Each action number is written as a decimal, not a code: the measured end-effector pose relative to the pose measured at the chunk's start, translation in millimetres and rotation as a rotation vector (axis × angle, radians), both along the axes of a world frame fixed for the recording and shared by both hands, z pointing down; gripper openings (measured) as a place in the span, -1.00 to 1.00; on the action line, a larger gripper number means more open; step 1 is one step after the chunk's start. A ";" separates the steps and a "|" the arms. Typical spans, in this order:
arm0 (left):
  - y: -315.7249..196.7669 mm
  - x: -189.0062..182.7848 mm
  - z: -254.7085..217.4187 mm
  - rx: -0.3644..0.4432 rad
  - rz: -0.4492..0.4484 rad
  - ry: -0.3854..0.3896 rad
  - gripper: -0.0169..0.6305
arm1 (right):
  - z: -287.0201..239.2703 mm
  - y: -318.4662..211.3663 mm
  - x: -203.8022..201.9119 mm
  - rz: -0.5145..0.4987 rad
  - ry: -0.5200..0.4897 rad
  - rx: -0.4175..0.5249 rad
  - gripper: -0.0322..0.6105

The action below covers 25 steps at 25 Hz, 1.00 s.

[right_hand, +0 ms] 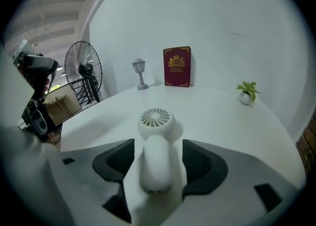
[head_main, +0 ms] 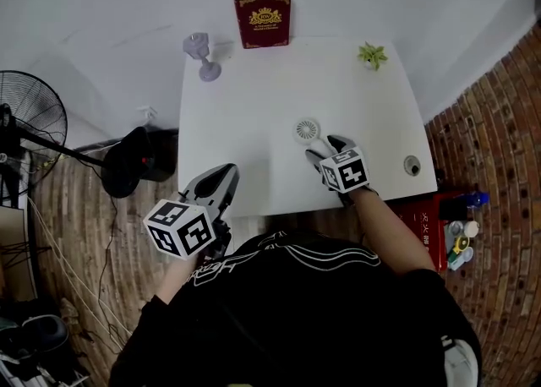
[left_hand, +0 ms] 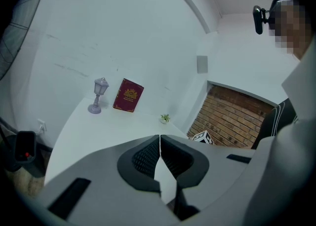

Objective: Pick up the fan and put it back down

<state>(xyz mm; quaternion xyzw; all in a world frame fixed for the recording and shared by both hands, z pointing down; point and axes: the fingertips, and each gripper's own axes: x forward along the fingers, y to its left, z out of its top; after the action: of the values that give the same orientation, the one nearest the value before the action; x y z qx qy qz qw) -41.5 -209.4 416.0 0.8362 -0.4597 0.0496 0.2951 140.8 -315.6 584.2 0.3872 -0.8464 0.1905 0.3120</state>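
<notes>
Right gripper view | right claw spread around fan | pot holds plant

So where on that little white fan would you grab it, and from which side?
By the handle, coming from its free end, one pad on each side. The handheld fan lies flat on the table; the handle is a narrow rounded bar, while the round head is wider. The right gripper is lined up that way, jaws open around the handle, not touching it.
</notes>
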 end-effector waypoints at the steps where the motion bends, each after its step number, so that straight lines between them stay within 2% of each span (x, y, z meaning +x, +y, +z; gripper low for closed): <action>1: 0.8 0.4 -0.9 0.001 0.006 -0.001 -0.85 | -5.4 -0.1 1.9 0.012 -0.009 0.010 0.00; 4: 5.7 1.1 -4.8 0.003 0.026 -0.006 -0.85 | -26.6 4.3 4.1 0.048 -0.059 0.032 0.01; 7: 10.7 -0.8 -12.0 0.008 0.041 -0.011 -0.85 | -62.6 14.7 -5.5 0.057 -0.124 0.078 -0.09; 12: 23.4 -7.2 -27.1 0.018 0.067 -0.014 -0.85 | -133.9 50.3 -44.7 -0.031 -0.259 0.169 -0.39; 17: 40.7 -16.9 -41.2 0.030 0.088 -0.011 -0.85 | -183.5 90.1 -75.5 -0.078 -0.417 0.183 -0.69; 20: 50.8 -20.9 -49.9 0.047 0.105 -0.012 -0.85 | -198.8 110.7 -85.3 -0.080 -0.465 0.187 -0.90; 25: 72.3 -20.4 -59.3 0.073 0.161 -0.013 -0.85 | -217.1 151.0 -103.3 -0.139 -0.517 0.205 -0.90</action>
<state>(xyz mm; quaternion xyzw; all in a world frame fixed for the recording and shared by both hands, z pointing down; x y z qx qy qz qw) -61.9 -137.2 356.7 0.8803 -0.3943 0.0618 0.2563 37.5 -164.6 367.1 0.2963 -0.9373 0.1744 0.0575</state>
